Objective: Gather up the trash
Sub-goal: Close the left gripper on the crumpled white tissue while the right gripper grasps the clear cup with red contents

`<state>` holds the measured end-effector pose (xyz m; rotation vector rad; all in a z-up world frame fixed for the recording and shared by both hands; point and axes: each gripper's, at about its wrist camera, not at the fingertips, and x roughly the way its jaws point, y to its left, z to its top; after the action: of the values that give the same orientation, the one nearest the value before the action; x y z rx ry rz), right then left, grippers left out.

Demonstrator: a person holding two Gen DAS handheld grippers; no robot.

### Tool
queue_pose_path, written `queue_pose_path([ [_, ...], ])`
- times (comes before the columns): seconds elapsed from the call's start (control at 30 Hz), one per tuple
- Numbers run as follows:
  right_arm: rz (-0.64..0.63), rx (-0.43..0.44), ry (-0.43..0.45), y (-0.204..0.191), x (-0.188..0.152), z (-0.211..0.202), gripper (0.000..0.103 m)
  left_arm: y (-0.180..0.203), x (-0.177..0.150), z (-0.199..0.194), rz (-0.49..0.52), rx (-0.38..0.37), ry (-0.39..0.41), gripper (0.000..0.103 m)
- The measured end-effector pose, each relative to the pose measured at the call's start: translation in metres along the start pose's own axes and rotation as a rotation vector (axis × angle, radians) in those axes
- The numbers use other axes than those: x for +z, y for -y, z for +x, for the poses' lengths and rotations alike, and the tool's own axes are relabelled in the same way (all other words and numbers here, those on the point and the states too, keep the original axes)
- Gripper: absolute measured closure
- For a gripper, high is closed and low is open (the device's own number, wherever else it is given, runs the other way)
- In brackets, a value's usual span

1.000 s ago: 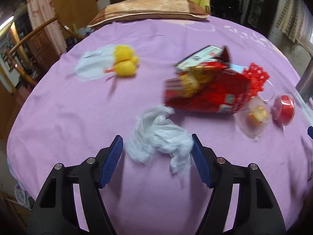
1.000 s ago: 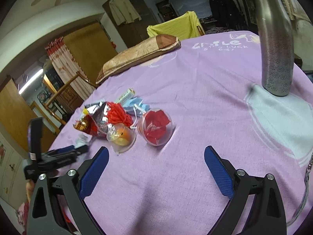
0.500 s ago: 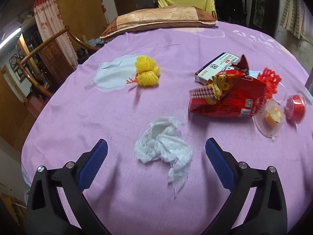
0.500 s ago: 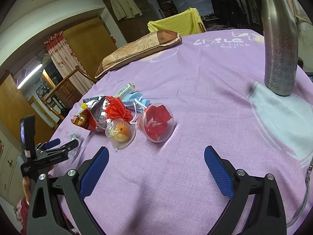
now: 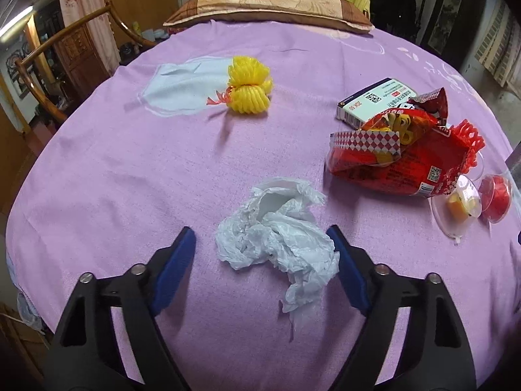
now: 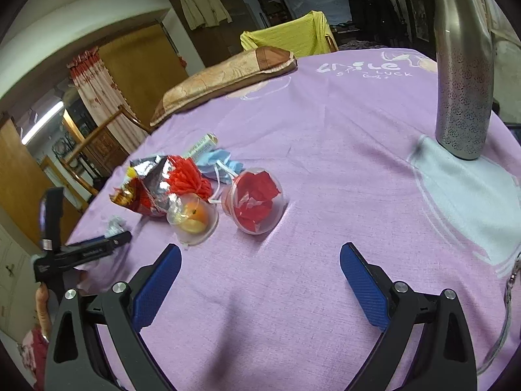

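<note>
A crumpled white tissue (image 5: 280, 231) lies on the purple cloth between the open fingers of my left gripper (image 5: 263, 244), nearer the right finger. It also shows small in the right wrist view (image 6: 114, 224). A red snack bag (image 5: 397, 150), a white box (image 5: 374, 101), a yellow foam net (image 5: 249, 86) and two clear plastic cups (image 5: 462, 203) lie beyond. My right gripper (image 6: 259, 268) is open and empty, short of the cup with orange scraps (image 6: 193, 216) and the cup with red paper (image 6: 255, 200).
A steel flask (image 6: 464, 75) stands at the right of the bed. A brown pillow (image 5: 270, 5) lies at the far edge. A blue face mask (image 6: 216, 161) and red foam net (image 6: 187, 174) sit behind the cups. A wooden chair (image 5: 49, 75) stands at the left.
My left gripper drew back and opened wide, then came forward again around the tissue. The right gripper has hardly moved.
</note>
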<state>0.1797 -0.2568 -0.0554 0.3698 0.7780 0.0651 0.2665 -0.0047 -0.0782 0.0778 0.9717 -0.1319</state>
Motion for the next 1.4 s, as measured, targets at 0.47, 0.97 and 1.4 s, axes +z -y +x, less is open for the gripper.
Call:
queue_pose_path([
  [0.47,-0.103,-0.059,-0.054,-0.031,0.047,0.04,0.01,0.002,-0.005,-0.008,0.019,-0.084,0.045,0.051],
  [0.97,0.109,-0.276,0.044,0.06,0.033,0.001,0.037,0.005,-0.006,-0.008,0.05,-0.09,0.043,0.051],
  [1.4,-0.05,-0.238,0.014,0.02,0.049,0.022,0.019,0.006,-0.004,-0.006,0.063,-0.085,0.036,0.048],
])
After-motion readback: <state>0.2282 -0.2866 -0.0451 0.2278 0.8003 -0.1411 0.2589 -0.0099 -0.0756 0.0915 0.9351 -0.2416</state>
